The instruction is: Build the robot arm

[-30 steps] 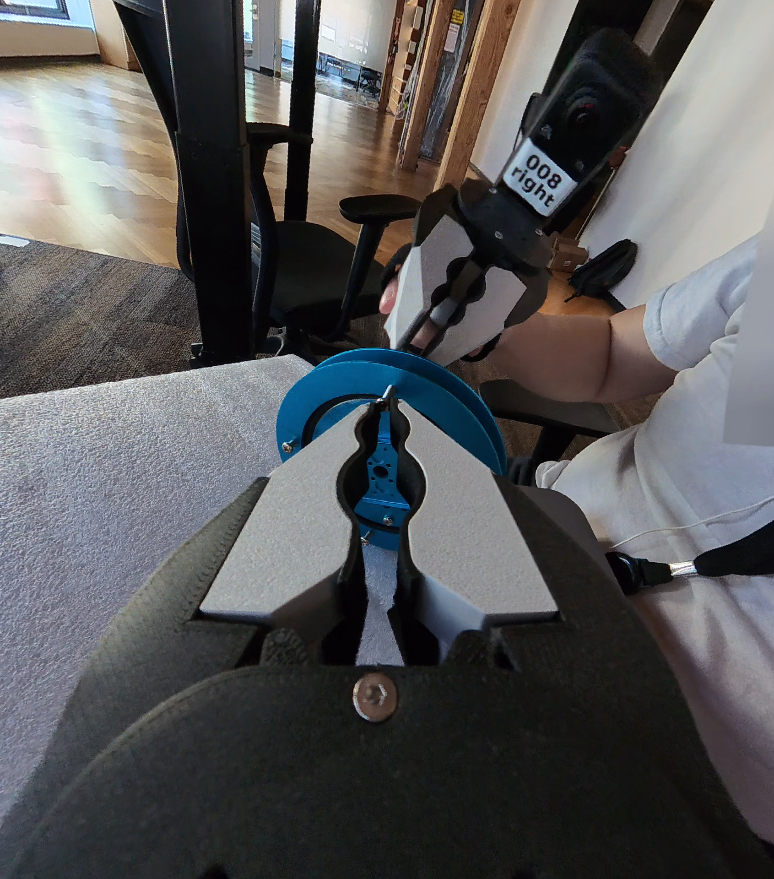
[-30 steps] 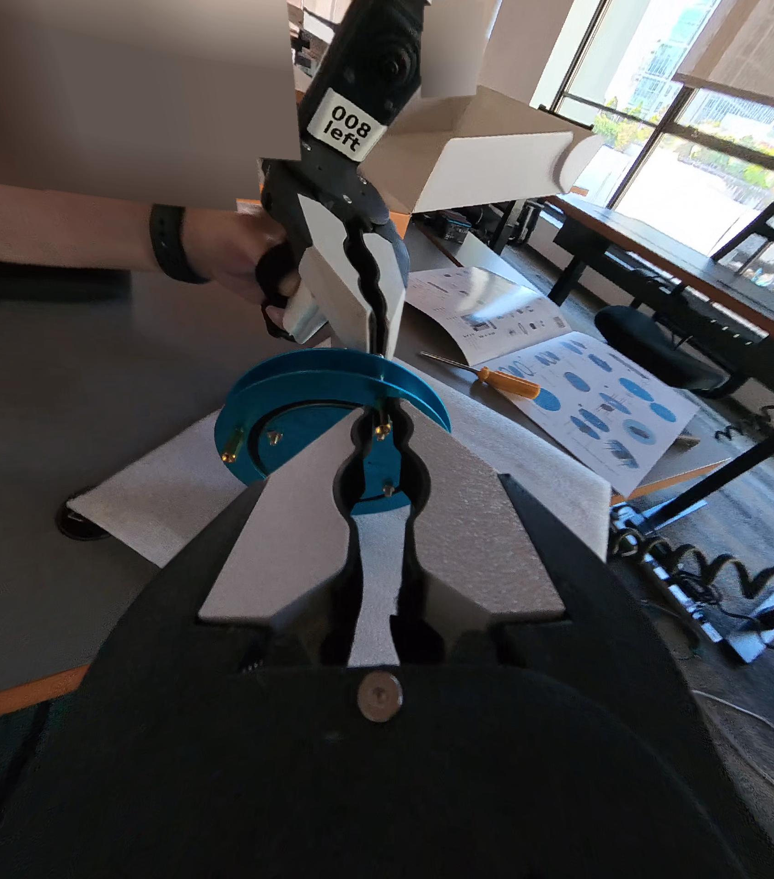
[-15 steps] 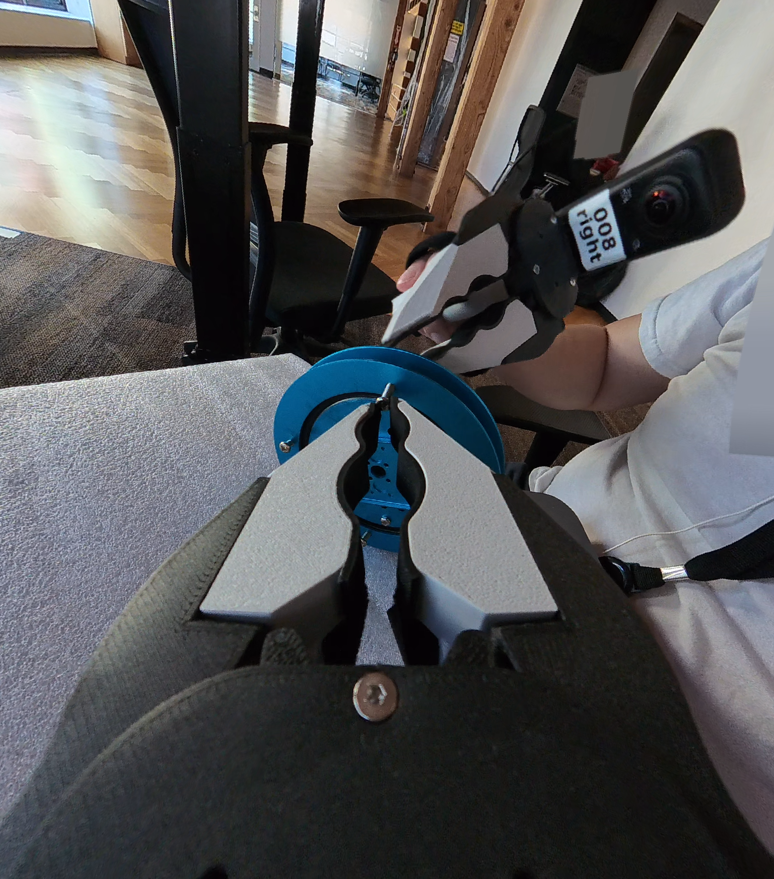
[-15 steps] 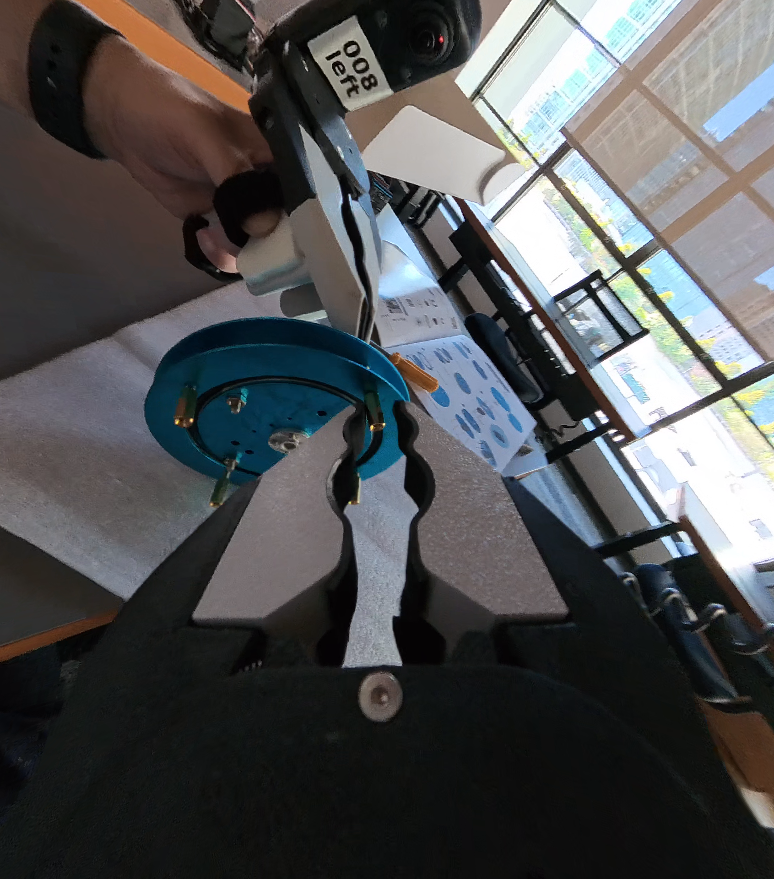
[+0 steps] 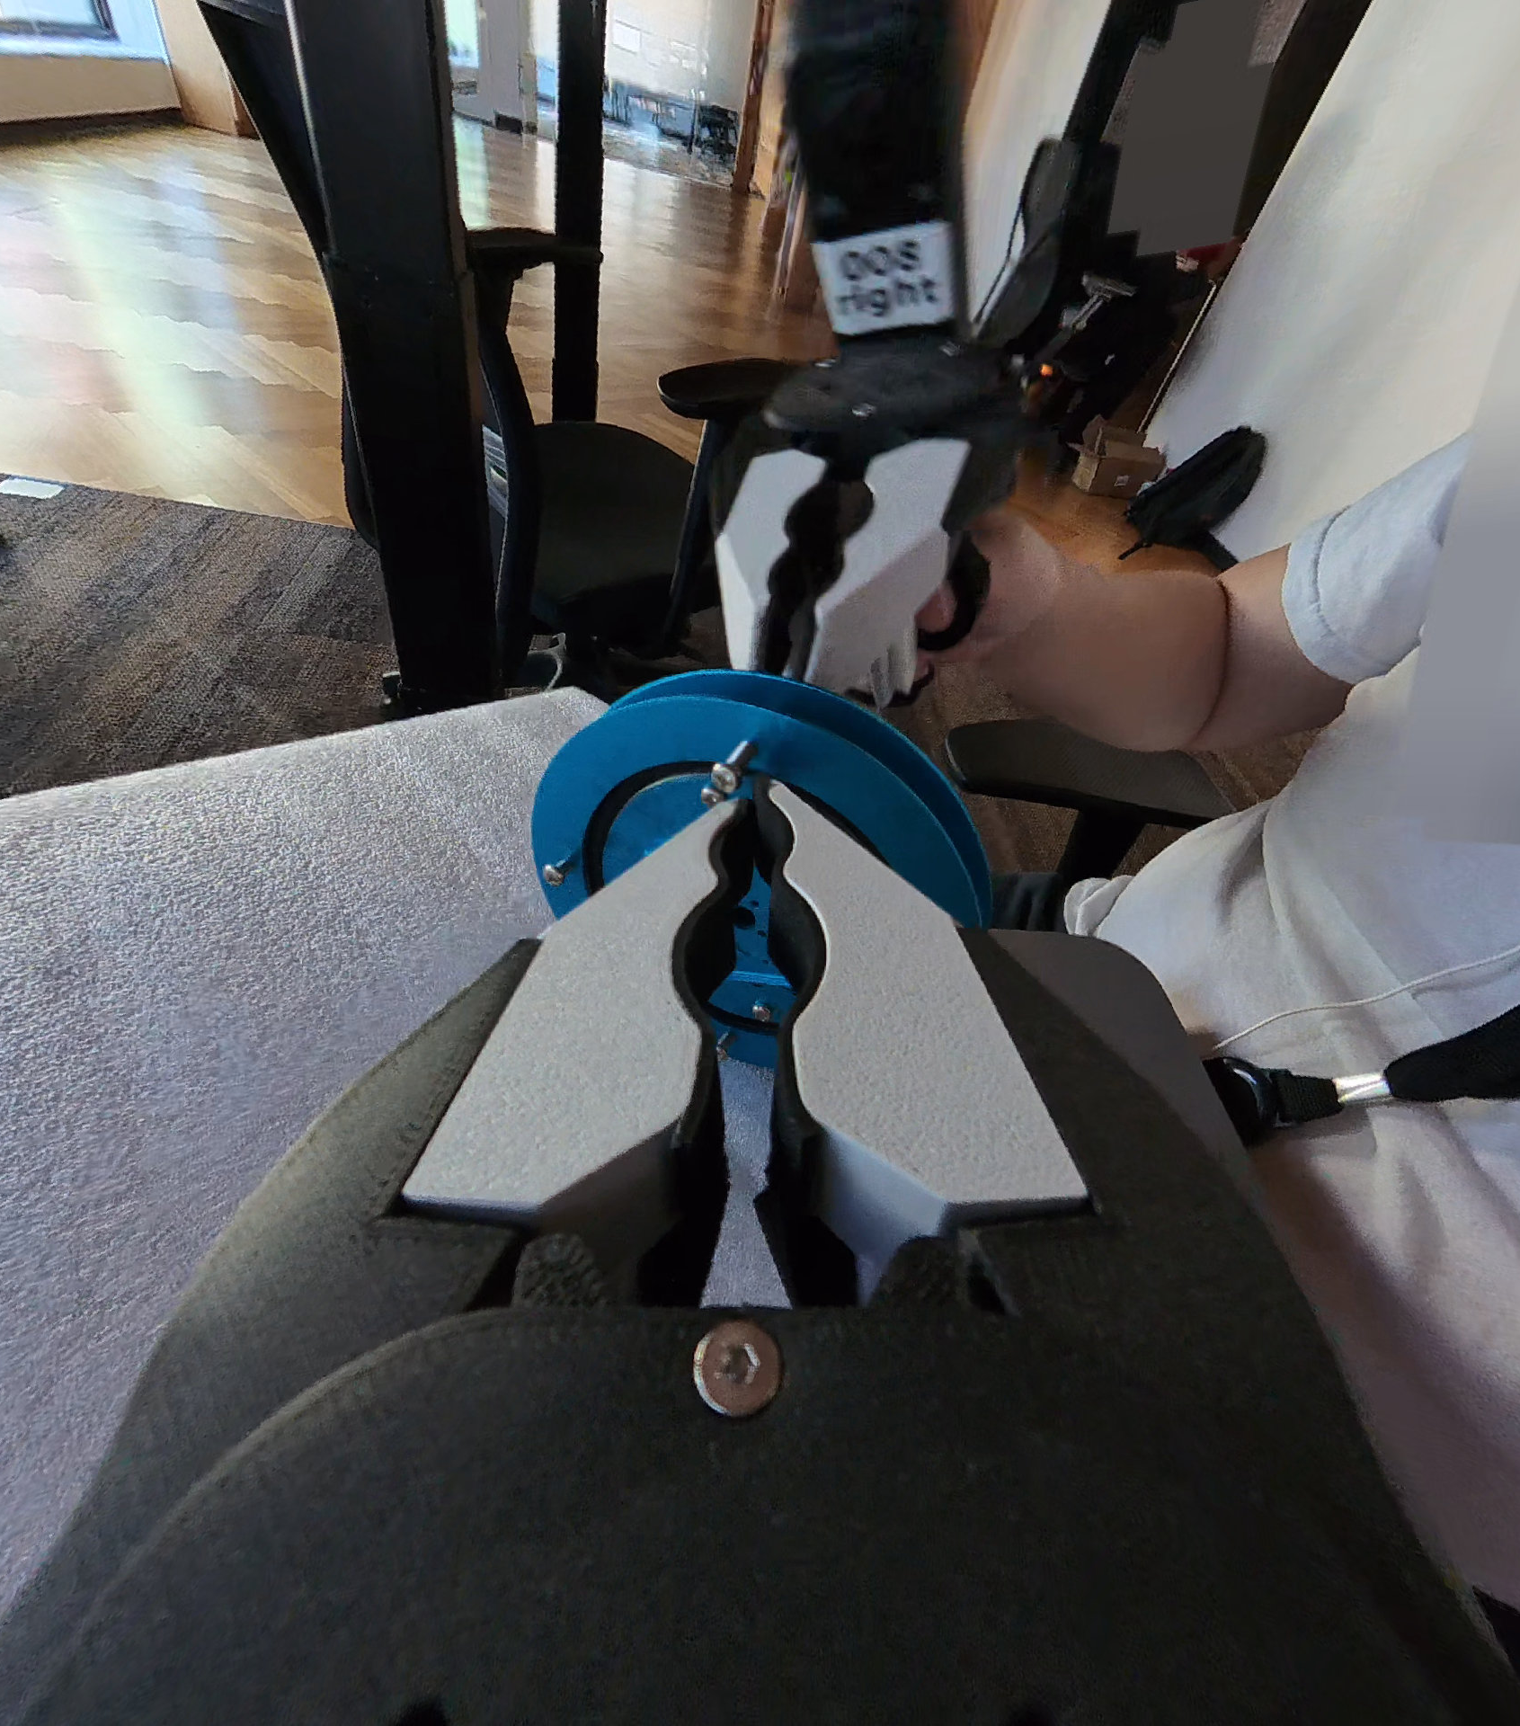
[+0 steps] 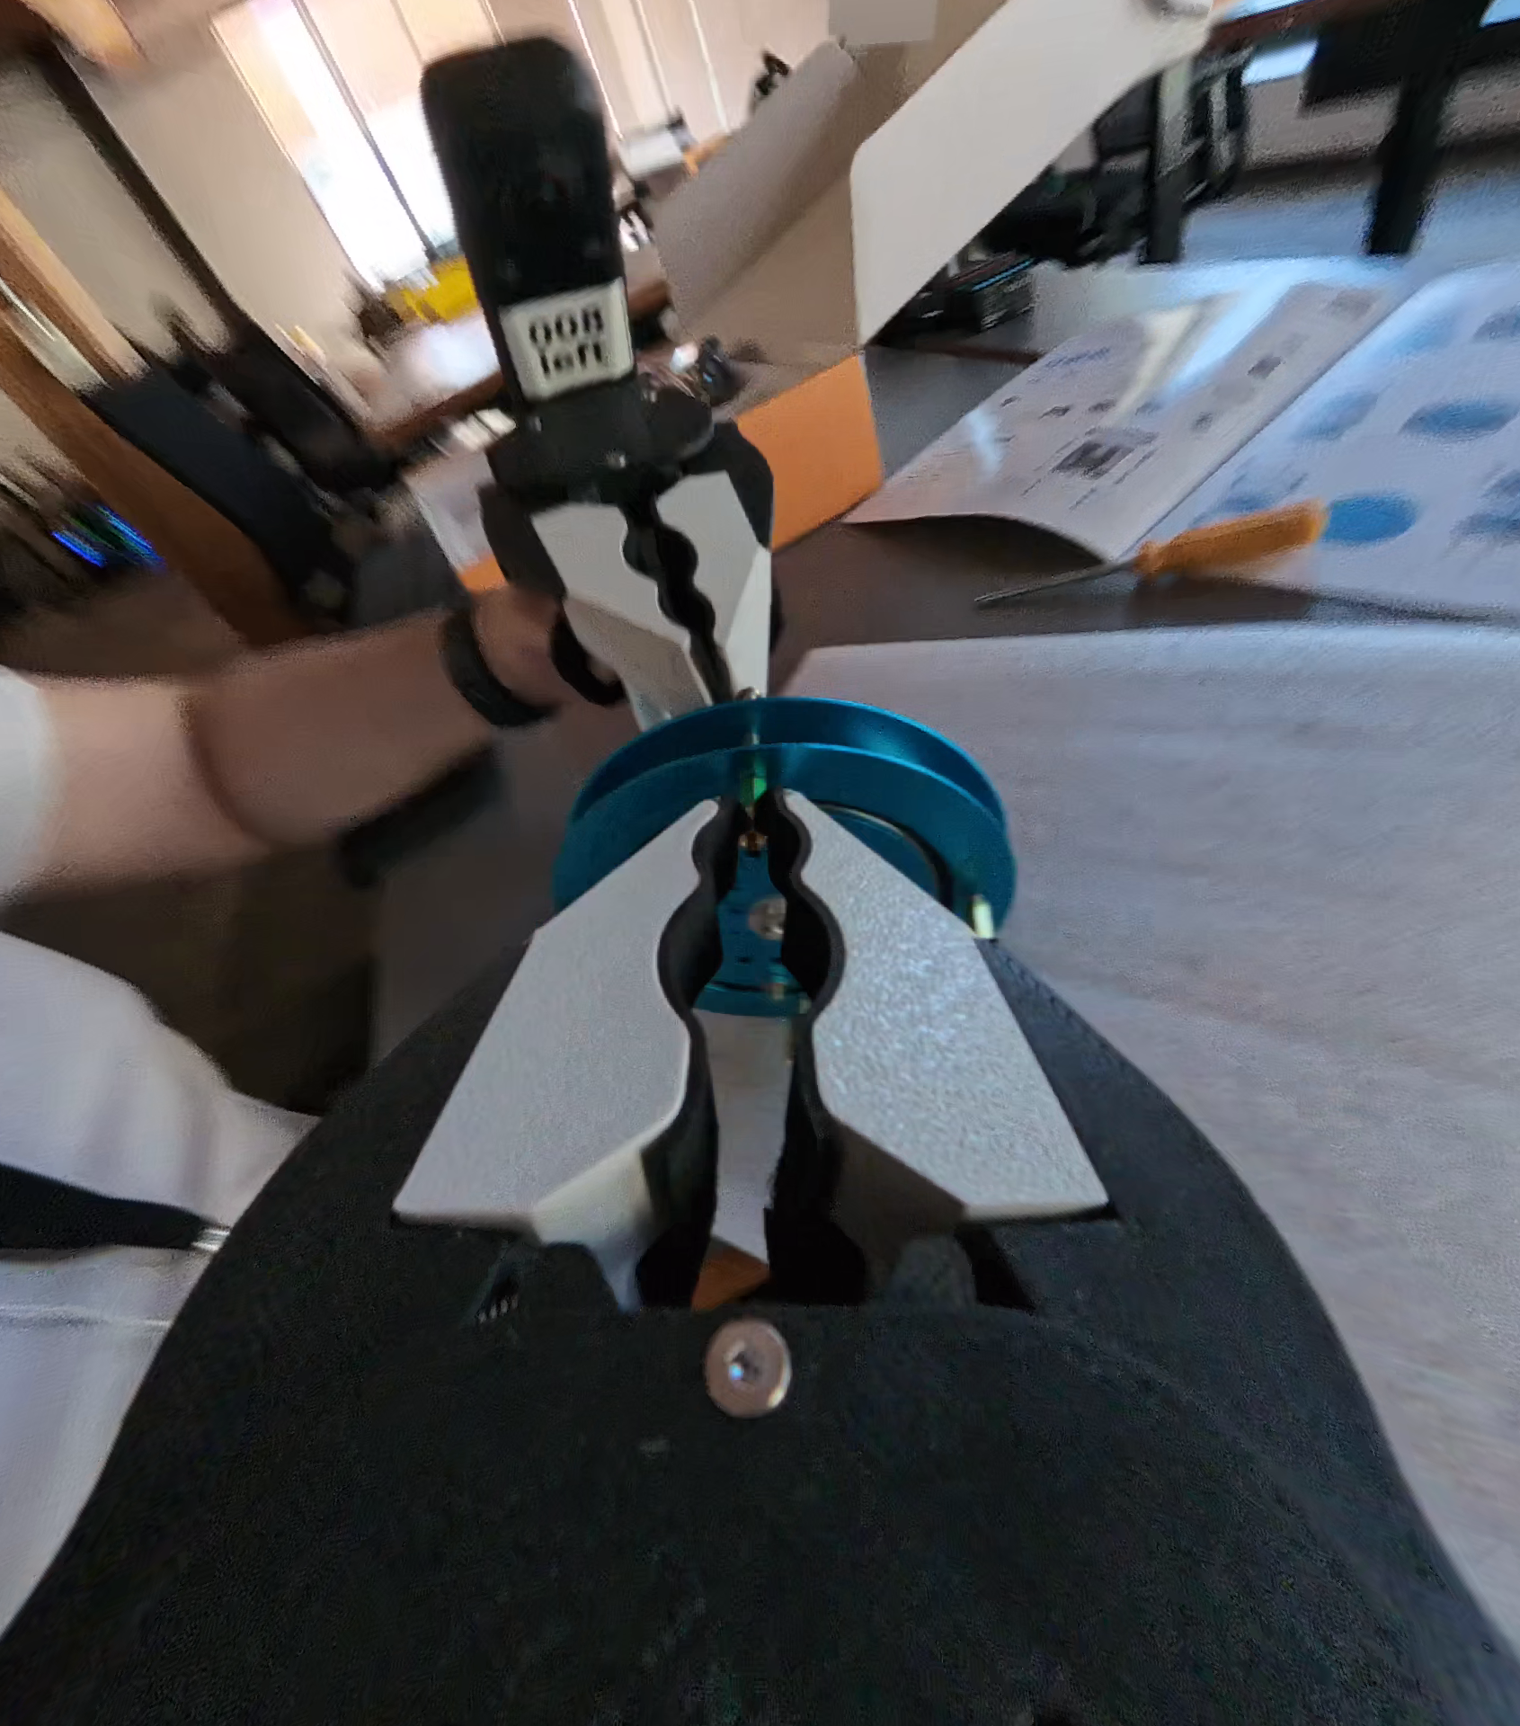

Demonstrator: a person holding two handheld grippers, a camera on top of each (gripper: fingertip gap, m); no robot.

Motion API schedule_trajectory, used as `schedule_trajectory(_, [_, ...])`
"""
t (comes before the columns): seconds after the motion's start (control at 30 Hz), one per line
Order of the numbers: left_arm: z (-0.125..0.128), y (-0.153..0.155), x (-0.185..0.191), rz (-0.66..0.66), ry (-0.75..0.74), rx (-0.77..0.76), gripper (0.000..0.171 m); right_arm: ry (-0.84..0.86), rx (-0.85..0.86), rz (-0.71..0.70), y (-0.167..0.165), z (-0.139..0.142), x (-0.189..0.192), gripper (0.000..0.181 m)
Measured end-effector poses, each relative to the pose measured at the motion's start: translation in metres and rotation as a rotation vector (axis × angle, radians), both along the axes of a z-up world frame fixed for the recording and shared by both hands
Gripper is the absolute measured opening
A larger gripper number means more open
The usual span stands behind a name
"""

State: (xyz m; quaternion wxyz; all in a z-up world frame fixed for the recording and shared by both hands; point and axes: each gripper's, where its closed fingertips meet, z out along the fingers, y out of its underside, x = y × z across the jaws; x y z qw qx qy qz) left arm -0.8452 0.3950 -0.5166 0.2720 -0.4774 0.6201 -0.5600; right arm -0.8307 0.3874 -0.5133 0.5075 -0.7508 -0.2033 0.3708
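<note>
Both claws, left (image 5: 754, 803) and right (image 6: 760, 803), are clenching opposite rims of the upright blue spool (image 5: 868, 775) over the foam (image 5: 177, 934), screwdriver (image 6: 1204, 551) lying beyond.

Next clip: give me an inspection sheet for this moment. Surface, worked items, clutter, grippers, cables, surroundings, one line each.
Surface: white foam sheet on a grey table.
Worked items: blue double-disc wheel standing on edge, with small screws and brass standoffs.
Clutter: orange-handled screwdriver, open instruction booklet, open cardboard box.
Grippers: left gripper shut on the wheel's rim at a screw; right gripper shut on the rim from the opposite side.
Cables: thin white cord and black strap across the person's shirt.
Surroundings: black office chair, wood floor, dark carpet.
</note>
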Motion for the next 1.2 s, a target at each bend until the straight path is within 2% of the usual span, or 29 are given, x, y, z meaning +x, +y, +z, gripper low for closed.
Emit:
schedule_trajectory(0.07, [-0.012,-0.004,0.005,0.003,0.040,0.060,0.000,0.219,-0.155,0.065,-0.001,0.000,-0.002,0.004])
schedule_trajectory(0.13, [-0.011,-0.003,0.008,0.024,0.020,0.056,0.000,0.296,-0.180,0.064,0.002,0.000,0.004,0.004])
schedule_trajectory(0.3, [0.004,0.011,0.002,0.033,-0.008,-0.170,0.000,0.175,-0.083,0.041,0.001,-0.001,0.007,0.004])
schedule_trajectory(0.37, [0.012,0.018,0.001,0.039,-0.022,-0.312,0.019,0.155,-0.066,0.042,0.001,0.000,0.007,0.004])
schedule_trajectory(0.43, [0.018,0.021,0.001,0.027,-0.025,-0.427,0.029,0.149,-0.056,0.043,0.001,0.000,0.006,0.004])
schedule_trajectory(0.47, [0.020,0.020,0.002,0.018,-0.024,-0.457,0.027,0.148,-0.054,0.042,0.002,0.000,0.006,0.004])
schedule_trajectory(0.6, [0.006,0.016,0.008,0.040,0.031,-0.393,0.022,0.132,-0.034,0.023,0.004,-0.001,0.008,0.004])
schedule_trajectory(0.7, [0.008,0.012,0.010,0.022,0.018,-0.398,0.004,0.122,-0.030,0.014,0.005,-0.001,0.010,0.004])
schedule_trajectory(0.87, [0.006,0.010,0.011,0.012,0.028,-0.401,0.004,0.115,-0.028,0.017,0.005,-0.001,0.010,0.004])
schedule_trajectory(1.0, [0.005,0.009,0.011,0.025,0.023,-0.338,0.003,0.106,-0.026,0.022,0.005,-0.001,0.010,0.004])
schedule_trajectory(1.1, [0.005,0.007,0.008,0.025,0.009,-0.222,0.004,0.165,-0.084,0.046,0.002,-0.001,0.008,0.004])
schedule_trajectory(1.2, [0.005,0.006,0.008,0.035,-0.005,-0.173,0.003,0.345,-0.245,0.074,0.002,-0.001,0.008,0.004])
